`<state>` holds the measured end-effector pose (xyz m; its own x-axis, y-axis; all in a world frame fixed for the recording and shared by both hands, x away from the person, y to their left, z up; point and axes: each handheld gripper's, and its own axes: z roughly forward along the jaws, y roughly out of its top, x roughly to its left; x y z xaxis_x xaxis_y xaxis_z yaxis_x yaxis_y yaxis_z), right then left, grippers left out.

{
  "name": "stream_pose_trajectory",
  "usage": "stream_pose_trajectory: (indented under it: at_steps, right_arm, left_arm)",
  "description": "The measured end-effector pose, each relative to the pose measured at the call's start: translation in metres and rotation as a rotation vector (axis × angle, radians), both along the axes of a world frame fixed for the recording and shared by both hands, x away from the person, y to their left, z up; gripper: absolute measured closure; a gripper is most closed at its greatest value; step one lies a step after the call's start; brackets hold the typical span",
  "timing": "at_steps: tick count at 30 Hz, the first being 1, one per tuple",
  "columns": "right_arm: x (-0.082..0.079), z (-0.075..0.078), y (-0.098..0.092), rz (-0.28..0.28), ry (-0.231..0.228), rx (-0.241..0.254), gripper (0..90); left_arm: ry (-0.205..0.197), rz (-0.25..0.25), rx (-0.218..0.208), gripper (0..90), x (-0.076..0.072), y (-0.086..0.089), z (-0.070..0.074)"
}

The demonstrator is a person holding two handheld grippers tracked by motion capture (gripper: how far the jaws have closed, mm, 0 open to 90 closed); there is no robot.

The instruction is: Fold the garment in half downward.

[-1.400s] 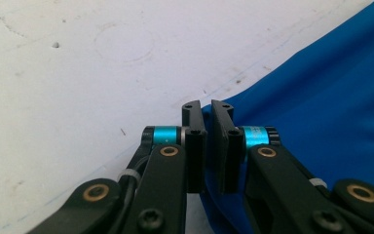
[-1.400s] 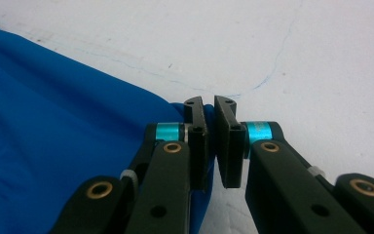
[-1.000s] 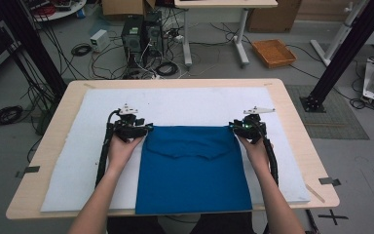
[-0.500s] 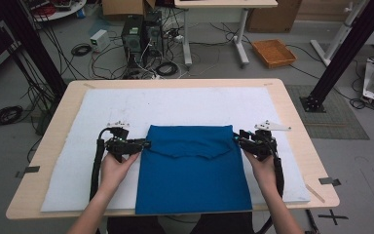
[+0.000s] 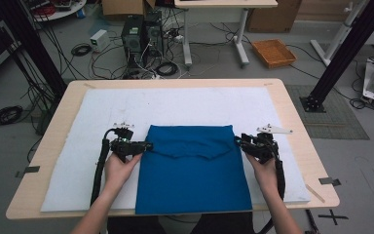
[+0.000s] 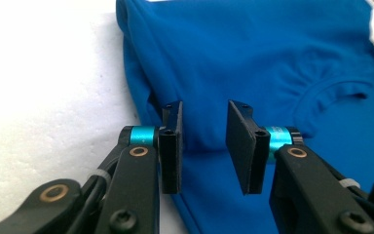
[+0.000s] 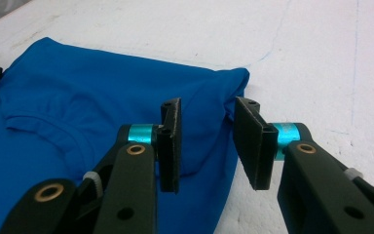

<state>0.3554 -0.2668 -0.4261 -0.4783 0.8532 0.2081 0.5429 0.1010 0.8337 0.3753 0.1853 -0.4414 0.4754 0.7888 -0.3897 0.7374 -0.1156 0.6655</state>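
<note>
Two hand-held black two-jaw grippers, the left gripper and the right gripper, each trail a thick black cable along a bare forearm with no sleeve on show, and the right carries a pale grey three-cornered plate on top. Seen close up, each tool's flat, matte black rectangular pads sit on turquoise metal collars, with brass-coloured pivot rings, dark recessed screws and white cable ties along the black linkage arms.

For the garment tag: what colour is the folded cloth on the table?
Solid blue cloth, no pattern; the high view shows it best.
</note>
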Motion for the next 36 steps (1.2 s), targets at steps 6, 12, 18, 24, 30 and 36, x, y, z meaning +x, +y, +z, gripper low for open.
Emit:
stream_pose_trajectory:
  at_steps: [6,12,18,24,30,36]
  right_arm:
    - [-0.001,-0.001,0.001,0.005,0.006,-0.005,64.3]
    - [-0.001,-0.002,0.003,0.012,0.011,-0.008,66.1]
    - [0.000,-0.004,0.005,0.016,0.031,0.007,68.5]
    - [0.007,-0.016,0.011,0.006,0.136,-0.016,68.2]
    - [0.010,-0.022,0.018,0.019,0.162,-0.026,65.0]
    - [0.011,-0.022,0.021,0.030,0.164,-0.030,65.0]
  left_arm:
    - [-0.004,0.015,0.020,67.7,-0.001,0.001,0.000]
    - [-0.024,0.002,0.035,78.6,-0.001,-0.003,-0.001]
    - [-0.060,-0.010,0.036,87.2,-0.003,-0.005,0.003]
    - [-0.075,-0.023,0.036,89.5,-0.003,-0.007,0.003]
    - [-0.082,-0.015,0.018,89.5,-0.003,-0.004,0.004]
    - [-0.046,0.005,0.024,82.1,-0.001,-0.002,0.003]
